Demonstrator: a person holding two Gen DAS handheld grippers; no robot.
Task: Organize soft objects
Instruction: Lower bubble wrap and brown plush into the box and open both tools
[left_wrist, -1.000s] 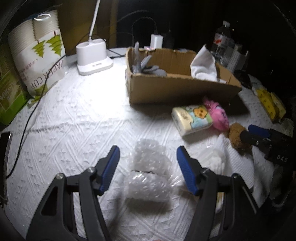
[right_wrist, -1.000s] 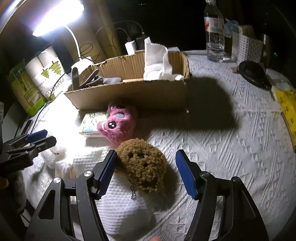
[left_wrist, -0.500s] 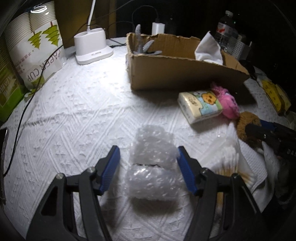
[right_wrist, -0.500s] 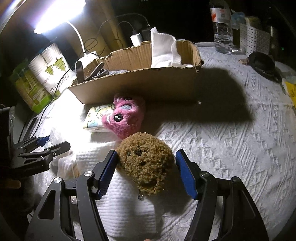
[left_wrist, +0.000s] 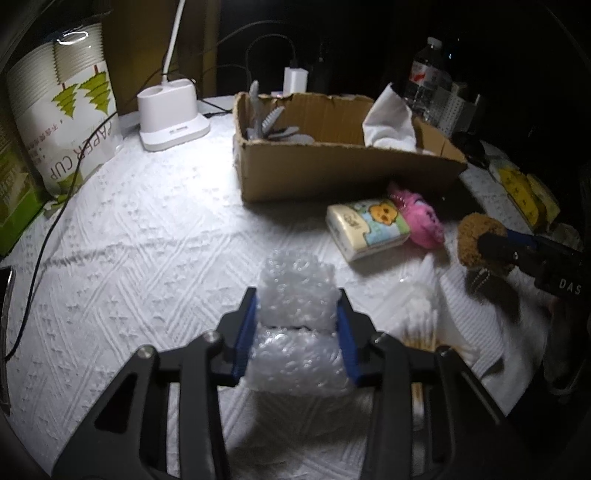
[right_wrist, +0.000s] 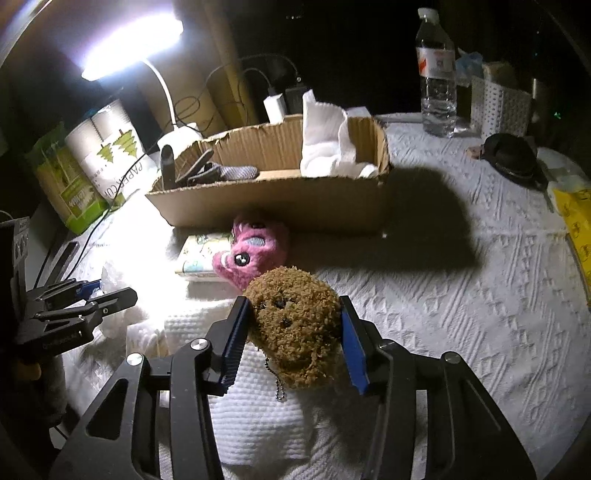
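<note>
A bundle of clear bubble wrap (left_wrist: 295, 280) lies on the white tablecloth between the blue pads of my left gripper (left_wrist: 296, 306). Its jaws are closing and both pads press the bundle's sides. My right gripper (right_wrist: 293, 306) is closing too, its pads against both sides of a brown plush toy (right_wrist: 295, 325) with a bead chain, which lies over a white towel (right_wrist: 258, 413). Just beyond are a pink plush (right_wrist: 258, 247) and a tissue pack (right_wrist: 195, 254). Behind them the cardboard box (right_wrist: 280, 199) holds a white cloth (right_wrist: 328, 140) and a grey glove (right_wrist: 221, 171).
A lamp base (left_wrist: 170, 114), a paper cup sleeve (left_wrist: 62, 103) and a black cable (left_wrist: 48, 221) stand at the far left. To the right are a water bottle (right_wrist: 437, 74), a black pouch (right_wrist: 511, 155) and yellow packs (left_wrist: 524, 192). A bag of cotton swabs (left_wrist: 421, 321) lies beside the bubble wrap.
Both pairs of jaws have narrowed. The left pads now touch the bubble wrap and the right pads touch the brown plush. Neither hand has shifted much.
</note>
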